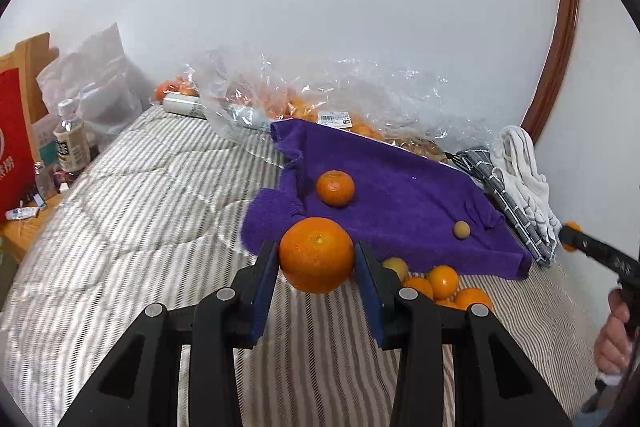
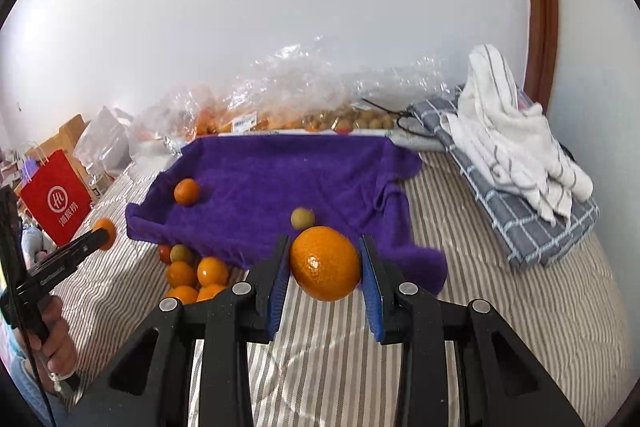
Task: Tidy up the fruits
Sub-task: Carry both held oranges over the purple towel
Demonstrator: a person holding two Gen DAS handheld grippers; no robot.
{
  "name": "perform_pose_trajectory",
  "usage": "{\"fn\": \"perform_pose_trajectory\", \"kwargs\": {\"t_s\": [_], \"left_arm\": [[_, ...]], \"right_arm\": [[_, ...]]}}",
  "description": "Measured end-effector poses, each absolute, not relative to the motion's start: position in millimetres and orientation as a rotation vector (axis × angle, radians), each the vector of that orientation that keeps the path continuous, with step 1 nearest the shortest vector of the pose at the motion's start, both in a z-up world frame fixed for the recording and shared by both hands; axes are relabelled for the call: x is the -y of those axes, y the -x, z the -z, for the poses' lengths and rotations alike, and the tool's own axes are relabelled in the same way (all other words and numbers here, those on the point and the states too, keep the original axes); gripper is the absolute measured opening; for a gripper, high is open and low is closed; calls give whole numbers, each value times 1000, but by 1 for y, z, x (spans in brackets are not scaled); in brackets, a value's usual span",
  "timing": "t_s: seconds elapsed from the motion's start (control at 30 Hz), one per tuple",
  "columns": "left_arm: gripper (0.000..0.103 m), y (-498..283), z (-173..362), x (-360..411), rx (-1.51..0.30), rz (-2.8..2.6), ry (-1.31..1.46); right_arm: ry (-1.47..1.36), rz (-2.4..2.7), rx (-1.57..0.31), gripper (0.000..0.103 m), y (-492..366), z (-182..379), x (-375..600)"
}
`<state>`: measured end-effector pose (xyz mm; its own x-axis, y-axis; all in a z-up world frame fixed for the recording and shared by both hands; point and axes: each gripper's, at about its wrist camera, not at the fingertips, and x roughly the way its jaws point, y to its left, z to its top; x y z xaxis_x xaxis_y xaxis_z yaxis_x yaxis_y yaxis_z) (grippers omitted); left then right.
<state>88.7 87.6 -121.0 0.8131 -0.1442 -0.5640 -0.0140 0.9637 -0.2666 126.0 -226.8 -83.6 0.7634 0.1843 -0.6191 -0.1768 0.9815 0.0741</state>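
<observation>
My left gripper (image 1: 316, 259) is shut on a large orange (image 1: 316, 254) and holds it above the striped bed, just before the near left corner of a purple towel (image 1: 400, 195). My right gripper (image 2: 325, 263) is shut on another large orange (image 2: 325, 262) at the towel's (image 2: 288, 179) near right edge. On the towel lie a small orange (image 1: 335, 188) (image 2: 187, 191) and a small tan-green fruit (image 1: 461, 229) (image 2: 302, 218). A pile of several small oranges and greenish fruits (image 1: 440, 285) (image 2: 196, 275) lies on the bed in front of the towel.
Clear plastic bags of fruit (image 1: 312, 99) (image 2: 280, 107) line the wall behind the towel. Folded grey checked and white cloths (image 1: 516, 183) (image 2: 516, 163) lie to the right. A red paper bag (image 2: 56, 197), bottles (image 1: 72, 143) and clutter stand at the bed's left side.
</observation>
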Motion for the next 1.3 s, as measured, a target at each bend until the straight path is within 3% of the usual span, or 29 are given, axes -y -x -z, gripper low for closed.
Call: {"fn": "perform_pose_trajectory", "kwargs": {"t_s": [0.3,0.6,0.9,1.3], "left_arm": [[37,-80,99,-97,-657,72,235],[37,-144,75,-64,-637,111,240],[37,-211,126,-31,-757,132,281],[37,-217,150,-23,-826,152,204]], "right_arm": [[-15,-224,-619,34,-159,62,222],[-47,-259,-622,34,-202,61,216],[-83,-214,-756,34,-241,121,227],[-16,-200,-887,34,-260,164,216]]}}
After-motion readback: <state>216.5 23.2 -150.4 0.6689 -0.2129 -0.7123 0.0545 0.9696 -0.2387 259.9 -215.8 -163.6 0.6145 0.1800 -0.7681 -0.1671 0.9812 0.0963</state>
